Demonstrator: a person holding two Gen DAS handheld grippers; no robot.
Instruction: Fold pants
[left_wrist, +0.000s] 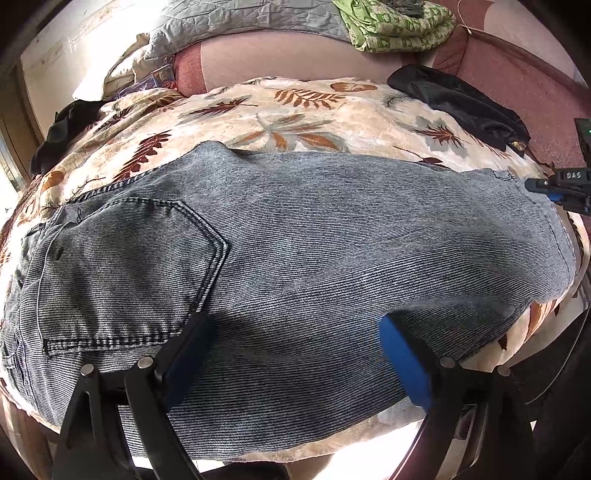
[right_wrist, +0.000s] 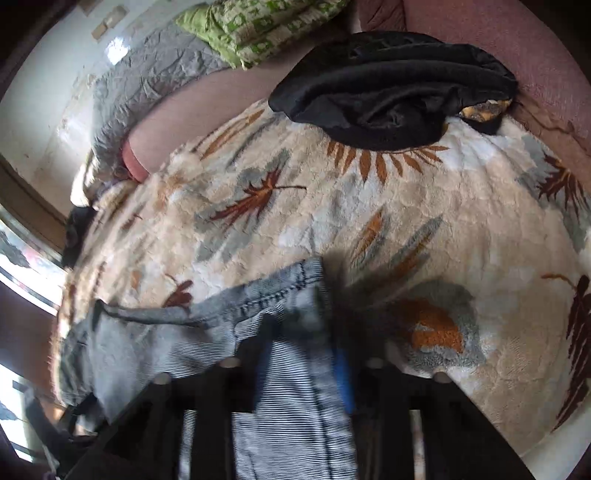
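Observation:
Light blue denim pants (left_wrist: 295, 251) lie flat across a cream blanket with leaf prints (left_wrist: 295, 107), back pocket at the left. My left gripper (left_wrist: 295, 350) is open just above the near edge of the pants, blue pads wide apart. My right gripper (left_wrist: 546, 186) shows at the far right edge of that view, at the hem end of the pants. In the right wrist view the right gripper (right_wrist: 303, 354) has a strip of the denim (right_wrist: 291, 387) between its blue pads, with the hem (right_wrist: 280, 288) in front; the view is blurred.
A crumpled black garment (right_wrist: 391, 88) lies at the back of the blanket, also in the left wrist view (left_wrist: 461, 103). A green patterned cloth (left_wrist: 395, 22) and a grey quilt (left_wrist: 258, 18) lie farther back. A dark cloth (left_wrist: 62, 125) sits at the left edge.

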